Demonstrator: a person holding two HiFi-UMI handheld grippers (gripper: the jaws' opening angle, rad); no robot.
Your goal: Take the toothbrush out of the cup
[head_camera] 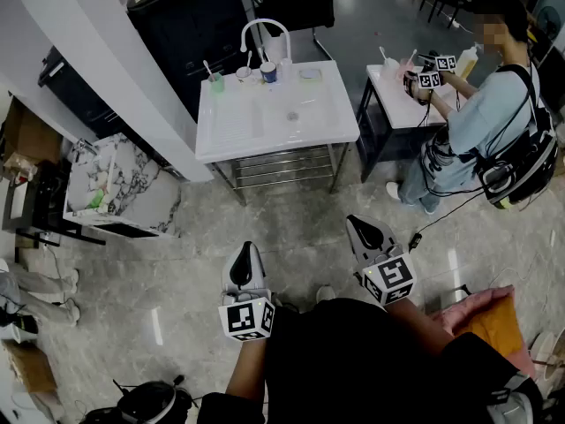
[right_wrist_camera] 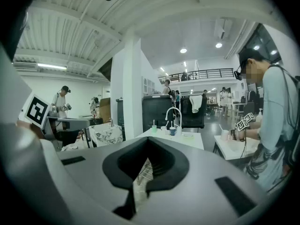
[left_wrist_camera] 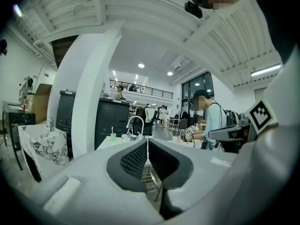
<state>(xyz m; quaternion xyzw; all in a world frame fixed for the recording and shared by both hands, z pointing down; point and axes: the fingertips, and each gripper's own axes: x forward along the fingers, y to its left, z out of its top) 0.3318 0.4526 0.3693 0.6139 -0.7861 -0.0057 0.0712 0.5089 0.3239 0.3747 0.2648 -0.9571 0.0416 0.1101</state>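
You are standing well back from the white sink table (head_camera: 265, 135), and a stretch of glossy grey floor (head_camera: 291, 210) is lying open between you and its front edge. The toothbrush (head_camera: 208, 67) is standing upright in the green cup (head_camera: 217, 82) at the table's far left corner. A white cup (head_camera: 244, 74) and a blue cup (head_camera: 268, 71) are sitting just to its right, under the arched white faucet (head_camera: 263, 21).

Things are crowding both flanks. A marble-patterned cabinet (head_camera: 115, 184) is standing to the left, near a slanting white wall (head_camera: 97, 51). To the right, another person (head_camera: 494, 122) is working at a small white table (head_camera: 397, 104) that is sitting just beside the sink table, leaving only a narrow gap. A black cable (head_camera: 433, 219) is trailing over the floor near that person's feet. Under the smooth white top, thin metal rails (head_camera: 282, 168) are making up an open frame.

You are holding both grippers low in front of you, pointing toward the table and well apart from the cup. The left gripper (head_camera: 246, 250) is pressed together, its ribbed black pads meeting with nothing between them. The right gripper (head_camera: 352, 223) is also closed on nothing — only floor and table frame are showing past its tips.
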